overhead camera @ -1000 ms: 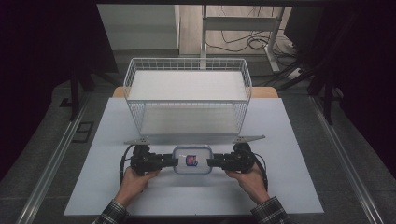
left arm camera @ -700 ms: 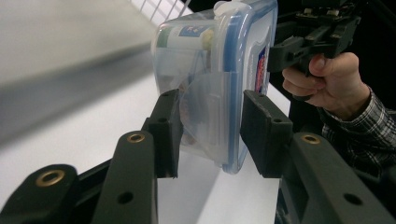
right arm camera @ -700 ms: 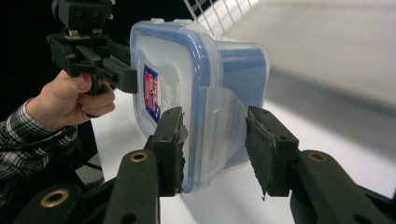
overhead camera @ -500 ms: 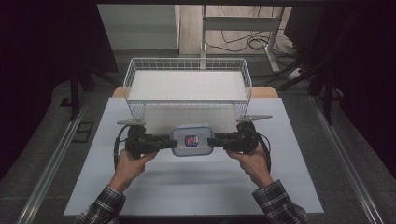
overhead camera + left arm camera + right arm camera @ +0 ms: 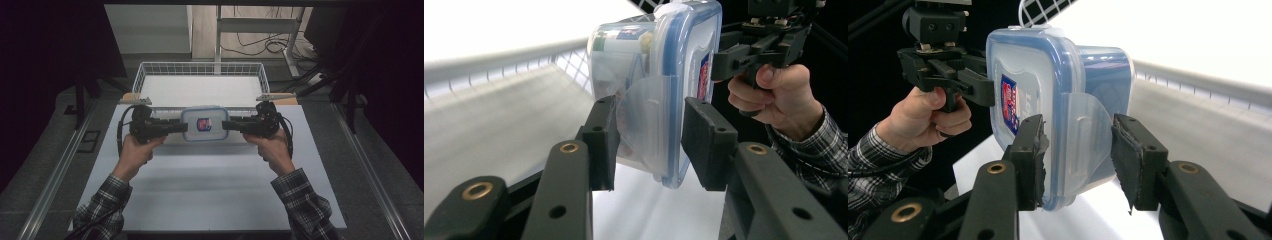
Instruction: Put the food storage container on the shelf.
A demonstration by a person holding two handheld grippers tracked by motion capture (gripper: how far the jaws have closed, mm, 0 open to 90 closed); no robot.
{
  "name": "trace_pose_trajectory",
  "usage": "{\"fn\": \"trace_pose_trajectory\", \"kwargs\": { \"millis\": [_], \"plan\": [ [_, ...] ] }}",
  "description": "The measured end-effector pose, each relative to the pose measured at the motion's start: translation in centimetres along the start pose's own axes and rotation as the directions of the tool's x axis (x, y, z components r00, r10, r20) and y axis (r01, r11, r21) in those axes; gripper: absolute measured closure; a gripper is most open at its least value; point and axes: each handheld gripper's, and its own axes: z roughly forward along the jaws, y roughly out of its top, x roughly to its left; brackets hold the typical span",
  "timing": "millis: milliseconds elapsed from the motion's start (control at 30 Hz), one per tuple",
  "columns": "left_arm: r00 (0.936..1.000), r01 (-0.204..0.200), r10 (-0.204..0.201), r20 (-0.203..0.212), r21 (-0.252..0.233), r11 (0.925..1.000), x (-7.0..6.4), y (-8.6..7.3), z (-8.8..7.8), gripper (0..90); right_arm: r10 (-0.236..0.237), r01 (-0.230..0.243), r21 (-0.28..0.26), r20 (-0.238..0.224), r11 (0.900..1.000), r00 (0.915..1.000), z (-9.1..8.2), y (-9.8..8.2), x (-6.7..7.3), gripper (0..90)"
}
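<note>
a lidded plastic container held up between two grippers, in front of a wire basket

the left gripper (image 5: 181,126) is clamped on the left end of the container (image 5: 201,124), its jaws over a side latch flap; the container hangs above the white table (image 5: 200,200), level, lid with red-and-blue label facing up, just before the wire basket (image 5: 142,75); the right gripper (image 5: 227,125) clamps the right end the same way.

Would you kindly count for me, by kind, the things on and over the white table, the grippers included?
Food boxes with a blue-rimmed lid: 1
Wire baskets: 1
Grippers: 2, the left gripper and the right gripper, each shut on one end of the box
Total: 4
</note>
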Motion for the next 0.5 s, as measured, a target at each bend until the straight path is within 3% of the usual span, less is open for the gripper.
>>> {"fn": "trace_pose_trajectory", "kwargs": {
  "millis": [300, 500],
  "plan": [
    [0.9997, -0.017, 0.017, -0.017, -0.009, 0.9998, 1.0, 5.1, -0.5, 58.6, -0.006, 0.006, -0.042, -0.005, 0.999, 1.0000, 0.1, 4.7, -0.9, 57.4],
    [0.9998, 0.012, -0.013, -0.017, -0.022, 0.9997, 3.0, 6.3, 0.0, 58.4, 0.006, -0.005, -0.049, 0.004, 0.999, 1.0000, 1.1, 6.5, -2.5, 57.2]
  ]
}}
